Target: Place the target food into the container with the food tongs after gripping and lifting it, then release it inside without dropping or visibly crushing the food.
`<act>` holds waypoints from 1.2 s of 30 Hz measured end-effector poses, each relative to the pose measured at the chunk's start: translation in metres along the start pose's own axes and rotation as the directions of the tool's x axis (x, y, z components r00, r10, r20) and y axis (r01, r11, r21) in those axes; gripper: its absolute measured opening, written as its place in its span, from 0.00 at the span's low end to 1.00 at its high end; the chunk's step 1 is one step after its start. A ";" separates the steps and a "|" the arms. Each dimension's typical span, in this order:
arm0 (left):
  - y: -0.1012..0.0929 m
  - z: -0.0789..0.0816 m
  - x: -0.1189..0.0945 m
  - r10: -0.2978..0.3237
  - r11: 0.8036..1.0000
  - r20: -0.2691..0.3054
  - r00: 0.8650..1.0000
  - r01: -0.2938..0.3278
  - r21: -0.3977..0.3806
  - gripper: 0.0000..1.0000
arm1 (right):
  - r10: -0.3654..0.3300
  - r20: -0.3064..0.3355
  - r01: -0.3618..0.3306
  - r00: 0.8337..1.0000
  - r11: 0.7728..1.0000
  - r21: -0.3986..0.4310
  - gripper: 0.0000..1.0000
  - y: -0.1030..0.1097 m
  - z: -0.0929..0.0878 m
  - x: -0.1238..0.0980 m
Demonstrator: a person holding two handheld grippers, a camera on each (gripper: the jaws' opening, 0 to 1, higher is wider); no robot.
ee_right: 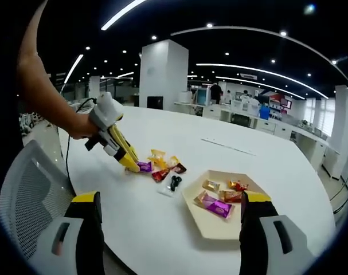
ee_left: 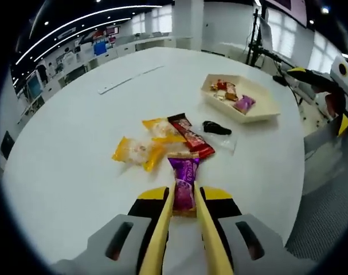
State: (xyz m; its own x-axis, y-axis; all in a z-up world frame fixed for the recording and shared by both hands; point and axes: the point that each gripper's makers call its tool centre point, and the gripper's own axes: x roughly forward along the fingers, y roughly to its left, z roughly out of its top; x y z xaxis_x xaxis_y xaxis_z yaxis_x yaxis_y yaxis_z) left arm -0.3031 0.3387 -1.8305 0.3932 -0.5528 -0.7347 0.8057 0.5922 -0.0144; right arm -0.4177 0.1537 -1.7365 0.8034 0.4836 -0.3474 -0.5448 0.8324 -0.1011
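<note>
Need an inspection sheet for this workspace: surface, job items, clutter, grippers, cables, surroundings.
Surface: white table, round-edged.
Job's things: purple packet between the left gripper's jaws, which are closed against it; yellow packets, red packet and black item in clear wrap lie loose; tray holds four snacks.
Clutter: thin flat strip on the far side of the table.
Grippers: right gripper open, above the table's edge near the tray.
Cables: one hanging from the left gripper.
Surroundings: mesh chair, open-plan office with desks, white pillar.
</note>
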 end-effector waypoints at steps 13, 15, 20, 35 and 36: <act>0.012 0.030 -0.023 -0.090 0.989 -0.010 0.996 0.091 0.114 0.18 | 0.011 -0.004 -0.011 1.000 1.000 0.005 1.00 0.001 0.000 0.000; 0.011 0.034 -0.028 -0.122 0.985 -0.020 0.992 0.124 0.120 0.18 | 0.010 -0.002 -0.010 1.000 1.000 -0.003 1.00 0.001 -0.001 0.000; 0.014 0.042 -0.036 -0.156 0.975 -0.045 0.987 0.161 0.155 0.18 | 0.020 0.022 -0.020 1.000 1.000 -0.005 1.00 0.002 0.003 0.000; 0.009 0.064 -0.062 -0.199 0.955 -0.058 0.978 0.207 0.212 0.18 | 0.072 0.032 -0.071 0.997 0.997 -0.006 1.00 0.012 0.007 0.001; 0.008 0.065 -0.062 -0.200 0.955 -0.058 0.978 0.208 0.214 0.18 | 0.071 0.032 -0.071 0.997 0.997 -0.005 1.00 0.012 0.007 0.001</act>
State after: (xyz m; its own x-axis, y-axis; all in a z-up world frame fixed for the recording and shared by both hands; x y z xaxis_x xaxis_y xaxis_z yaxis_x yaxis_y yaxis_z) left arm -0.2922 0.3401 -1.7410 0.1980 -0.6253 -0.7549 0.9454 0.3251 -0.0213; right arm -0.4223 0.1661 -1.7319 0.7697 0.5503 -0.3236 -0.6020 0.7943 -0.0812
